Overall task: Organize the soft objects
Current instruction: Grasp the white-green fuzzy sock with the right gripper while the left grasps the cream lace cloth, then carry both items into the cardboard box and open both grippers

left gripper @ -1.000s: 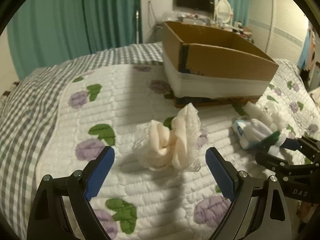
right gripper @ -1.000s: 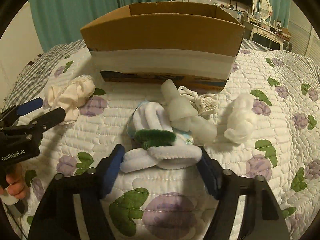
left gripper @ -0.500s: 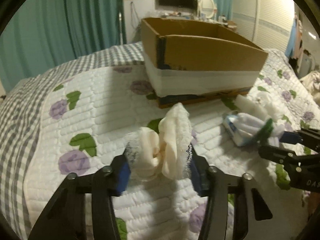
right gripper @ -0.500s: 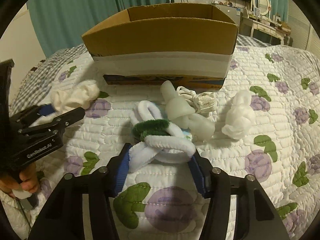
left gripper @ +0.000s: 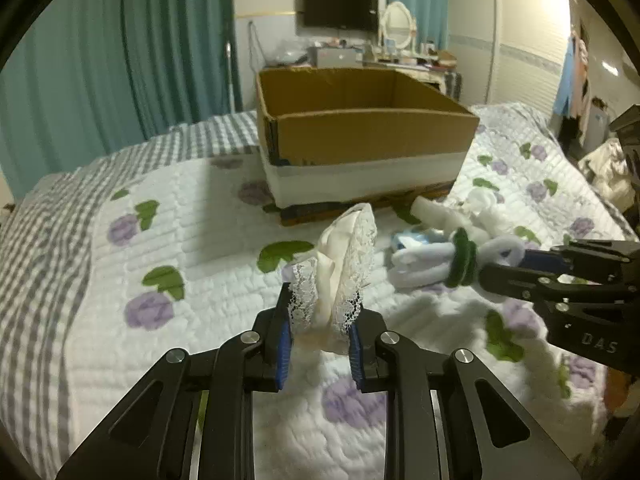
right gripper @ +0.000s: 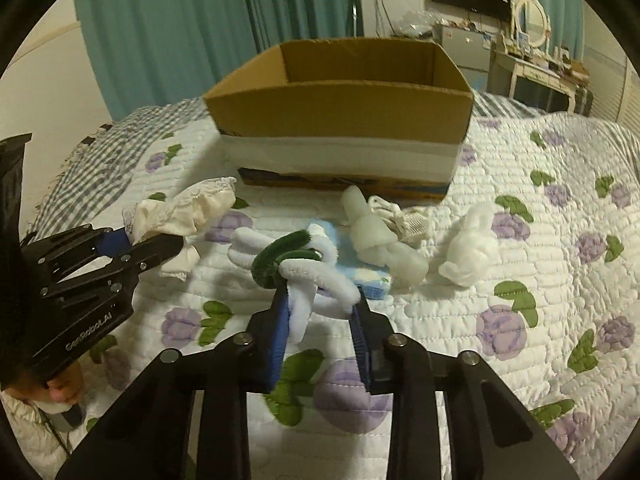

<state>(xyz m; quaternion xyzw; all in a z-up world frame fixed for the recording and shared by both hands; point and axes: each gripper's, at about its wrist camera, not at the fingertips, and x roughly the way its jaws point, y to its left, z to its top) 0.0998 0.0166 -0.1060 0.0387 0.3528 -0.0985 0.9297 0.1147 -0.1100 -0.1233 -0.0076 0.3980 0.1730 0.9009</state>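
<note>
Clamped in left gripper (left gripper: 320,340): cream lace cloth (left gripper: 344,264), upright, long axis pointing ahead. Clenched in right gripper (right gripper: 320,312): white-and-green fuzzy bundle (right gripper: 296,264), clear of quilt (right gripper: 520,320). Dead ahead of both, toward bed's far edge: open cardboard box (left gripper: 360,136), roughly equally near.
</note>
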